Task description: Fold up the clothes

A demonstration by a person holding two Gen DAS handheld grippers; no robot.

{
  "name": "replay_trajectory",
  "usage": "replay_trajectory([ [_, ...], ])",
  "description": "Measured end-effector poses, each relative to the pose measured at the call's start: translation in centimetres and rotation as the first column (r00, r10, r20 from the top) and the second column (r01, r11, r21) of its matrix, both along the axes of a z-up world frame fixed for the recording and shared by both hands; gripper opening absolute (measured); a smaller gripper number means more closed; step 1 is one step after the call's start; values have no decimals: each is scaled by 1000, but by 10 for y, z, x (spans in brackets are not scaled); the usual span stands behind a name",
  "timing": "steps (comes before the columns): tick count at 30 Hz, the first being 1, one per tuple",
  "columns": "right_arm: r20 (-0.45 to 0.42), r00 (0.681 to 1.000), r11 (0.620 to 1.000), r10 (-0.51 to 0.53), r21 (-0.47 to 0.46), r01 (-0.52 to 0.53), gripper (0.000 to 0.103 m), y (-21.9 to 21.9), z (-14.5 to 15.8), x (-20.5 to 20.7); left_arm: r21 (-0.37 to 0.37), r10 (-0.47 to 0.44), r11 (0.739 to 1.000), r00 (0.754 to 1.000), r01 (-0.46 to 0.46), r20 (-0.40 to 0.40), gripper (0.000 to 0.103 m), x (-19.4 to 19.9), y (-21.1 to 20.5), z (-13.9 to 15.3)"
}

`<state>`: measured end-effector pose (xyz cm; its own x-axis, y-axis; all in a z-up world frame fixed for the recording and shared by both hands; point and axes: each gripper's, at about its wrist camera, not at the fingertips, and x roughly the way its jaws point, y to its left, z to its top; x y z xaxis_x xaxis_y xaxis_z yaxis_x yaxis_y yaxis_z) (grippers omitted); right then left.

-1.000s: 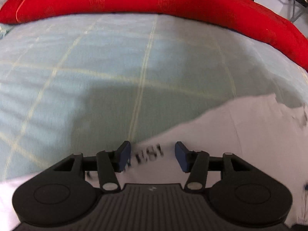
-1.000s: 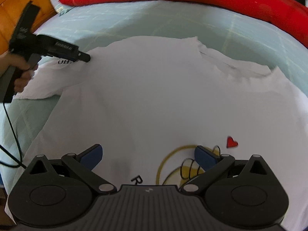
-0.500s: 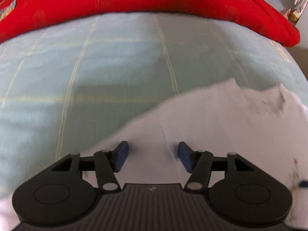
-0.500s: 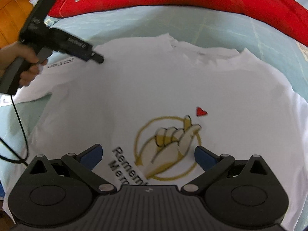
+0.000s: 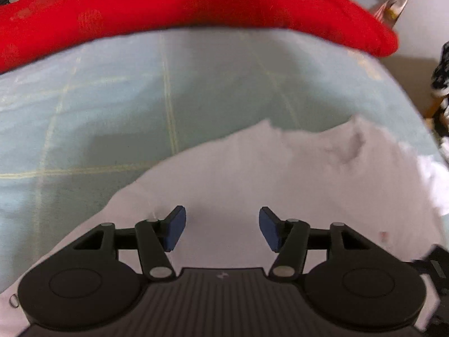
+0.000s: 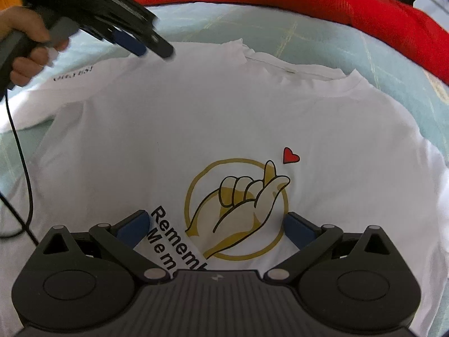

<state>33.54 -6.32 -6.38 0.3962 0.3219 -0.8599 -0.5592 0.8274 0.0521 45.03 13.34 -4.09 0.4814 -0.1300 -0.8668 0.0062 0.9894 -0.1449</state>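
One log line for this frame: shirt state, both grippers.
white T-shirt: flat, print up, unfolded | left gripper: open, empty, over shoulder area, jaws just widened then eased | right gripper: open, empty, over print

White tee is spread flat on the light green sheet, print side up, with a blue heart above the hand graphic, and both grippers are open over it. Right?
Not quite. The heart above the hand graphic is red, not blue, as the right wrist view shows. The rest holds: the white tee lies print up on the light green sheet, with the left gripper and the right gripper open over it.
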Motion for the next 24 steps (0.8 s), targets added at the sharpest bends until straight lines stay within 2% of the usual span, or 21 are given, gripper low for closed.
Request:
replay_trajectory([
  [4,19,1000,1000,-9,-3,9,103,1,-2,-2,24,43,999,999,-43,18,60,26,12,-11],
  [8,25,1000,1000,-2,-4,2,103,1,-2,-2,29,61,998,998,-61,4,57,39,20,6],
  [10,12,1000,1000,8,-8,-8,103,1,-1,0,52,71,996,997,-73,31,58,30,27,26],
  [14,-7,1000,1000,30,6,-29,103,-2,1,3,135,119,982,990,-129,74,64,-17,51,56],
  [16,-2,999,999,43,12,-43,103,-3,0,2,221,177,957,982,-188,67,64,-47,62,56],
  [19,9,998,998,56,13,-56,103,-4,0,0,328,315,889,947,-319,67,62,-95,81,39],
  [21,13,998,998,61,10,-61,103,-3,-1,0,345,414,845,908,-408,60,62,-122,92,23],
  [24,17,998,998,67,3,-67,103,-2,-1,0,308,503,820,864,-482,15,63,-152,104,-6],
])
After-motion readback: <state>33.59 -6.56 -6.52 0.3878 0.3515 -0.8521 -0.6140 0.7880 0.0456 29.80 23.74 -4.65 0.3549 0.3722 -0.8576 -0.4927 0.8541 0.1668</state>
